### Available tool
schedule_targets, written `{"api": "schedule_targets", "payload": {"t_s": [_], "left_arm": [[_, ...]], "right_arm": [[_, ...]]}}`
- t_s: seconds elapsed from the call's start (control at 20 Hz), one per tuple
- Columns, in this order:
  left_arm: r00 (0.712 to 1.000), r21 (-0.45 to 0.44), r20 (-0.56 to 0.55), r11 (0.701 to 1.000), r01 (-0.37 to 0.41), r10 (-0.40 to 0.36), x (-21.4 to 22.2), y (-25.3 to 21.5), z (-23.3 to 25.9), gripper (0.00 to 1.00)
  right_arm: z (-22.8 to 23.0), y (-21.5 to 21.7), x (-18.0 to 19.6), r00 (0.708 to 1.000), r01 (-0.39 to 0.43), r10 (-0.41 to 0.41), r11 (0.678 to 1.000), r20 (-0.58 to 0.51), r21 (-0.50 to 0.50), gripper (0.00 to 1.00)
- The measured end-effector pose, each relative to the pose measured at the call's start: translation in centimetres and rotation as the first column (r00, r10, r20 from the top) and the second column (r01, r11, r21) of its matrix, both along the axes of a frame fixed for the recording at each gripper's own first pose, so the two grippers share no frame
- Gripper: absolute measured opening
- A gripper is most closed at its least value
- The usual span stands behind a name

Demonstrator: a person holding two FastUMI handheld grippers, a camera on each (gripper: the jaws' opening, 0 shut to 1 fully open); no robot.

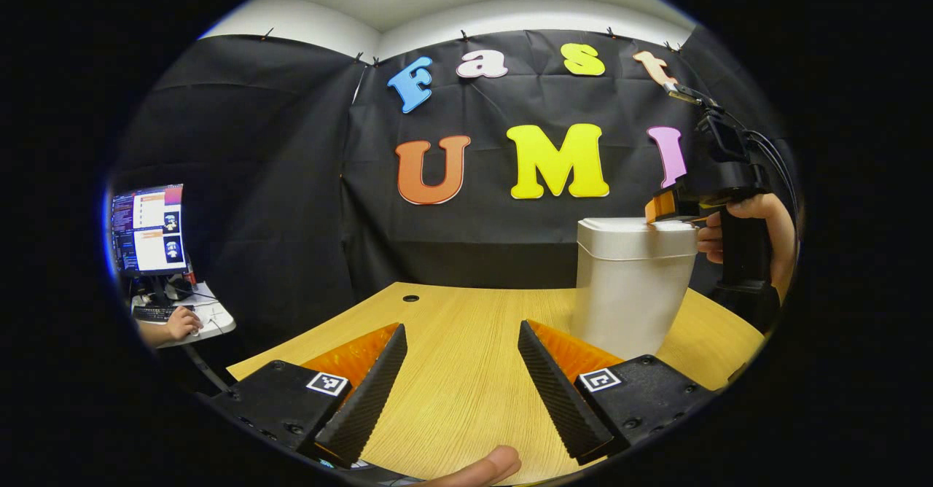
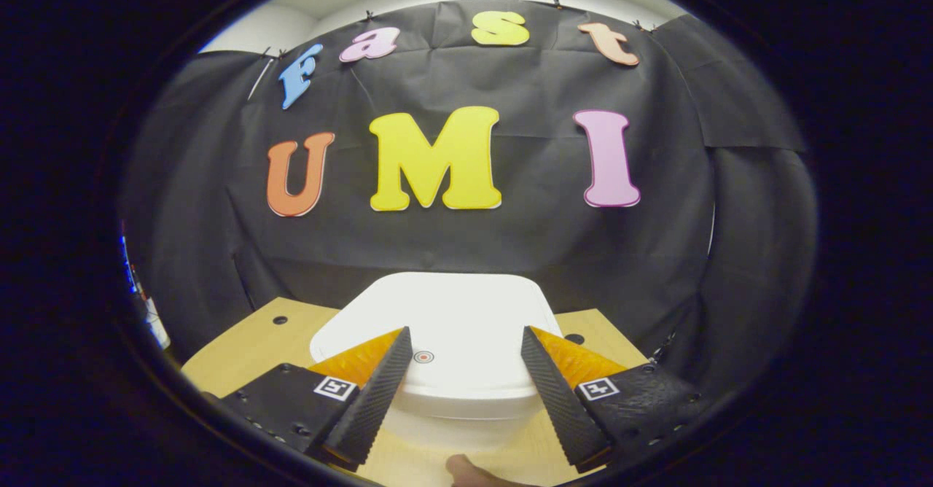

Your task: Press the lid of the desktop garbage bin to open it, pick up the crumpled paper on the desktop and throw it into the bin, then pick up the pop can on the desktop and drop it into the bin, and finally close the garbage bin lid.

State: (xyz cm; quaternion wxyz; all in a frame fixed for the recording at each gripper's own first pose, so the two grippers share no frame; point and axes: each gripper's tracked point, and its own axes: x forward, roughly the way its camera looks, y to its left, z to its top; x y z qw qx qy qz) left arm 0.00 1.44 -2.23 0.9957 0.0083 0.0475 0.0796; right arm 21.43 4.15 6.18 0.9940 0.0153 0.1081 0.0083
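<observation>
The white desktop bin (image 1: 630, 283) stands on the wooden table (image 1: 466, 378), to the right of my left gripper (image 1: 461, 326), which is open over bare table with nothing between its fingers. The bin's lid (image 2: 437, 312) lies shut, with a small red round mark (image 2: 423, 356) near its front edge. My right gripper (image 2: 465, 330) is open and hovers right above the lid's front part, the mark between its fingers. In the left gripper view, the right gripper (image 1: 662, 210) sits at the lid's far right edge, held by a hand (image 1: 736, 228). Whether it touches the lid I cannot tell.
A monitor (image 1: 149, 228) and a keyboard stand on a small side desk at the far left, with a person's hand (image 1: 181, 323) on it. Cable holes (image 1: 410, 298) (image 2: 280, 320) sit near the table's back edge. Black cloth closes the booth behind.
</observation>
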Motion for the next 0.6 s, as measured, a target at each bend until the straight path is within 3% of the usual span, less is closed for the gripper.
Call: {"api": "schedule_targets", "payload": {"t_s": [0.35, 0.6], "left_arm": [[1.0, 0.009, 0.011, 1.0, -0.001, 0.001, -0.2, 0.1, 0.4, 0.99], [1.0, 0.027, 0.021, 0.999, 0.018, -0.019, -0.3, -0.7, 0.6, 0.99]], "right_arm": [[0.4, -0.7, -7.8, 0.993, -0.072, 0.077, 0.995, 0.088, -0.066, 0.94], [0.5, -3.6, -14.8, 0.977, -0.092, 0.096, 0.995, 0.19, -0.031, 0.93]]}}
